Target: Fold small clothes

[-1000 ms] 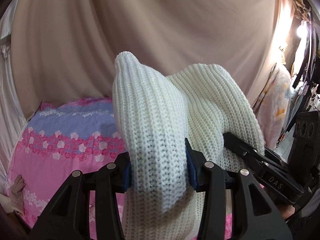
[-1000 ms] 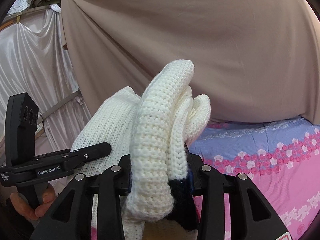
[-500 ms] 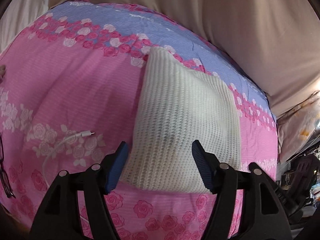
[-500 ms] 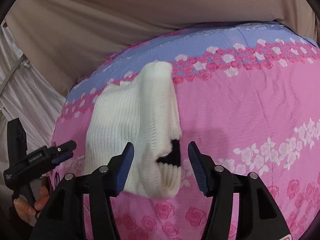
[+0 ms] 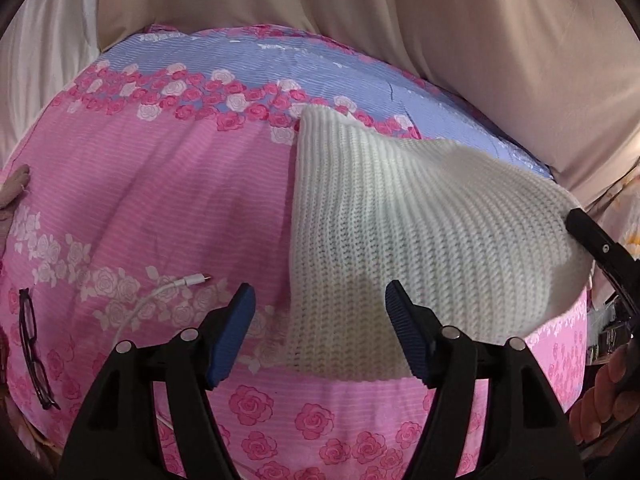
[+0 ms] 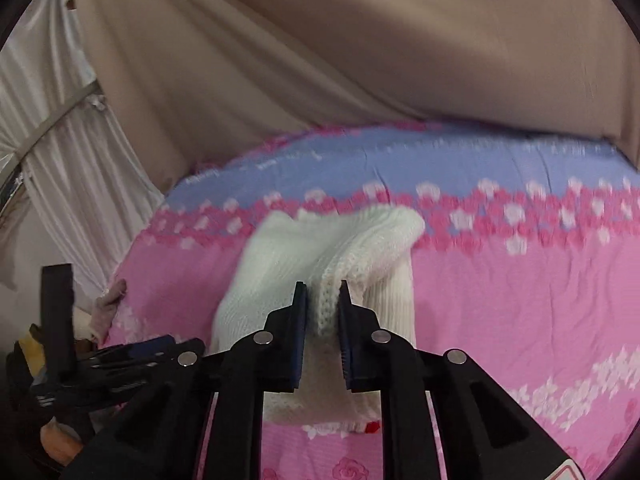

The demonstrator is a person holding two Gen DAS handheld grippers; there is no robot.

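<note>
Nearest in the right wrist view, the right gripper (image 6: 323, 292) has just been closing, and its blue pads now pinch a raised ridge of the white knit garment (image 6: 320, 252), so the fold stands up between them while the rest of the knit drapes down onto the pink rose-print bedsheet (image 6: 500, 300). In the left wrist view, the left gripper (image 5: 320, 304) stands released with its jaws wide apart; the near edge of the same garment (image 5: 400, 240) lies between the pads, touching neither that can be seen. The knit spreads flat on the sheet (image 5: 180, 184) from there toward the blue band of the print. To the left lie a white charging cable (image 5: 160, 292) and, further left, a pair of dark glasses (image 5: 34, 348). Beyond the bed hangs a beige curtain (image 5: 400, 20).
</note>
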